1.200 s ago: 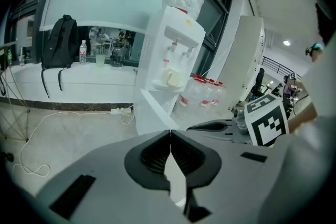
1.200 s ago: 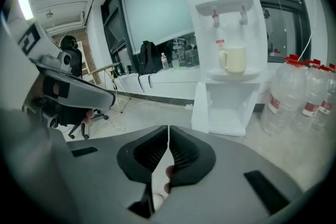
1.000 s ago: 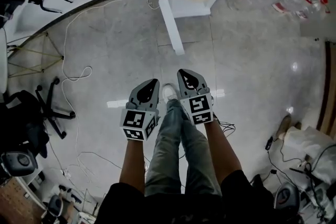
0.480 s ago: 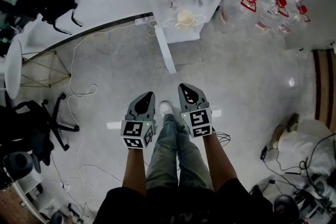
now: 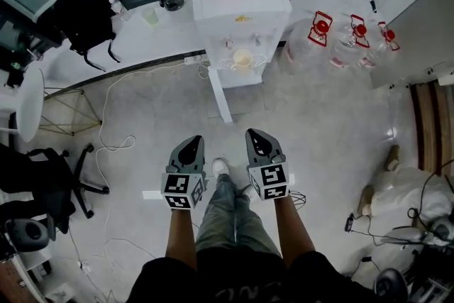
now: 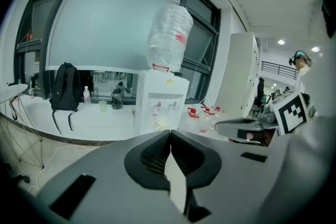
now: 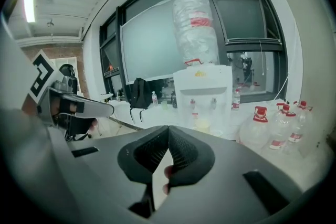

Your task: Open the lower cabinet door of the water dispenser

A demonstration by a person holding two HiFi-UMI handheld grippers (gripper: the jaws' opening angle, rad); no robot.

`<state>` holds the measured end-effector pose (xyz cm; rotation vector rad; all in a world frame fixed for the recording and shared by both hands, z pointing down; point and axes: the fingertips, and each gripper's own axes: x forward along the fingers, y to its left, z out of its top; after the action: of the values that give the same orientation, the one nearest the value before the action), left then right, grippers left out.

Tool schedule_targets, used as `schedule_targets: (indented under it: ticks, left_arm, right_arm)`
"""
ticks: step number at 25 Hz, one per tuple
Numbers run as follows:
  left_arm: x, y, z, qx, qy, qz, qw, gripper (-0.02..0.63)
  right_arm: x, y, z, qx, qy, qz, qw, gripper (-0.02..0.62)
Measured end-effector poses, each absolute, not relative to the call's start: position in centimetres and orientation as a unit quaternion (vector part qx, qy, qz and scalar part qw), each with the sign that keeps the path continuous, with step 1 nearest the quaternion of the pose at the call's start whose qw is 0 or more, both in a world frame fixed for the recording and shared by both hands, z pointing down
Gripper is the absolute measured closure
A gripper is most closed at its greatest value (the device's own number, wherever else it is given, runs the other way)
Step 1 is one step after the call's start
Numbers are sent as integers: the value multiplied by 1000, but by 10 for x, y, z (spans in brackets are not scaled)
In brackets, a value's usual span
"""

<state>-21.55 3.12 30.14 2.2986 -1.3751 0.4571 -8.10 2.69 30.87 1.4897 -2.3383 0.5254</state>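
White water dispenser (image 5: 241, 18) stands well ahead, lower cabinet door (image 5: 218, 92) looks swung out; my left gripper (image 5: 191, 145) and right gripper (image 5: 258, 138) pressed together, empty, so I'd step closer, then spread jaws

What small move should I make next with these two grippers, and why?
Probably just keep the left gripper and right gripper back: both are shut and empty, and the white water dispenser already seems to have its lower cabinet door swung out toward you.
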Motion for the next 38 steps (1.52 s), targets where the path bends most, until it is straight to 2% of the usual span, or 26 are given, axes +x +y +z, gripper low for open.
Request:
schedule_targets:
  ticks: [7, 25, 38]
  left_arm:
    - [-210, 30, 256, 827, -505, 143, 200, 591]
    - [-209, 24, 124, 846, -511, 99, 112, 591]
    - [-208, 30, 70, 856, -507, 71, 75, 591]
  right_arm:
    - [-55, 28, 252, 542, -812, 161, 141, 581]
    - [-2, 39, 128, 581, -801, 88, 111, 581]
    - [31, 55, 69, 605, -790, 51, 91, 581]
